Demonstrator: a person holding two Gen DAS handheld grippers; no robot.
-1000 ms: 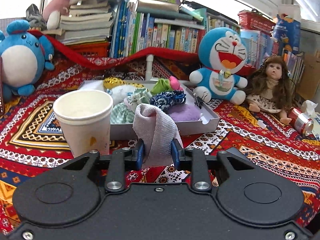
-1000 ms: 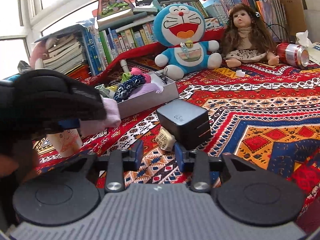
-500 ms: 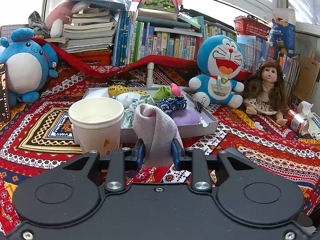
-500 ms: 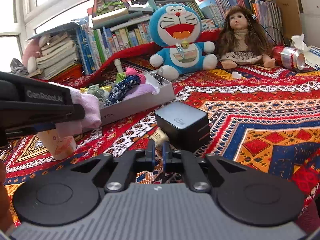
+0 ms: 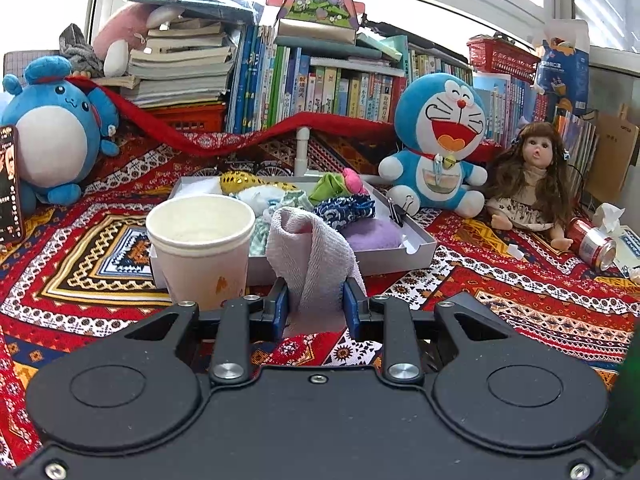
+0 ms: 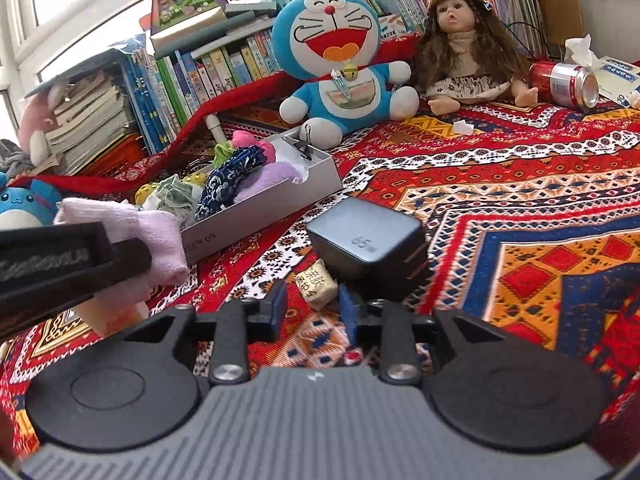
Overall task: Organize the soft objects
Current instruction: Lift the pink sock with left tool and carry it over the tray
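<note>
My left gripper is shut on a pale pink sock and holds it above the cloth, just in front of the grey tray. The tray holds several soft items: a navy patterned sock, a purple one, green and yellow ones. In the right wrist view the sock hangs from the left gripper beside the tray. My right gripper is open and empty, its fingers either side of a small wrapped candy on the cloth.
A paper cup stands left of the held sock, in front of the tray. A dark charger block lies just beyond the candy. A Doraemon plush, a doll, a drink can, a blue plush and books line the back.
My right gripper closed half a second ago and has now opened again, closer to the candy and charger. My left gripper still holds the sock and has pulled back from the tray a little.
</note>
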